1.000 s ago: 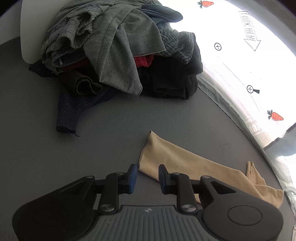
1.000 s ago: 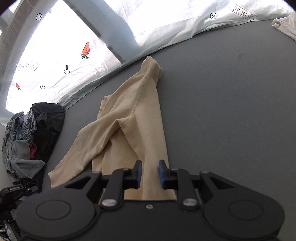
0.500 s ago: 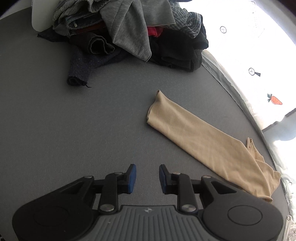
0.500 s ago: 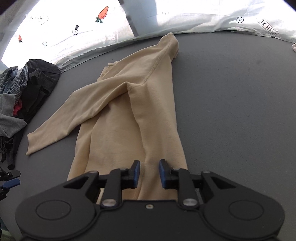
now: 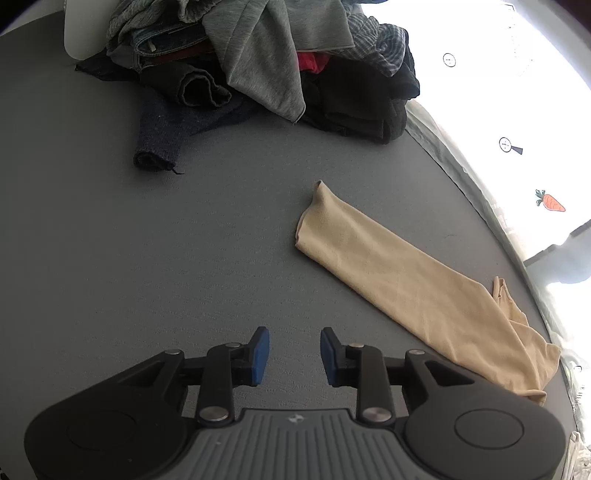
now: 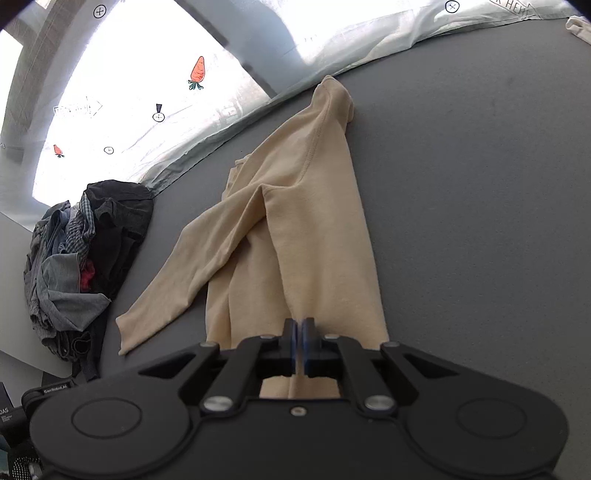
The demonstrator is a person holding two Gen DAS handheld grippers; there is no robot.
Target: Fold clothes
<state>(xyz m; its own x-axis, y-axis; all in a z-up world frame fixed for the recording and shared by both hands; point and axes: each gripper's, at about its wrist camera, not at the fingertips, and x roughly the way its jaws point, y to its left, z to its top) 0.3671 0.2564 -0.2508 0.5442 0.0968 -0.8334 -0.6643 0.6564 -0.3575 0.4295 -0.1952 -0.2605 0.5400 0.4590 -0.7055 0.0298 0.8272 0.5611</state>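
A beige long-sleeved top (image 6: 306,206) lies lengthwise on the grey table, one sleeve spread out to the left. My right gripper (image 6: 299,339) is shut on the top's near hem, and a ridge of cloth runs up from its pads. In the left wrist view that sleeve (image 5: 406,280) lies flat, ahead and to the right. My left gripper (image 5: 294,356) hovers over bare table short of the cuff. Its jaws are opening with nothing between them.
A pile of dark, grey and checked clothes (image 5: 280,62) sits at the far left of the table (image 5: 147,240), also seen as the heap (image 6: 85,254). A white sheet with carrot prints (image 6: 147,74) borders the far edge. A pale cloth (image 6: 578,26) lies at the far right corner.
My right gripper has shut on the top's hem, which now bunches between the pads. My left gripper drew back from the sleeve cuff and its jaws have widened a little.
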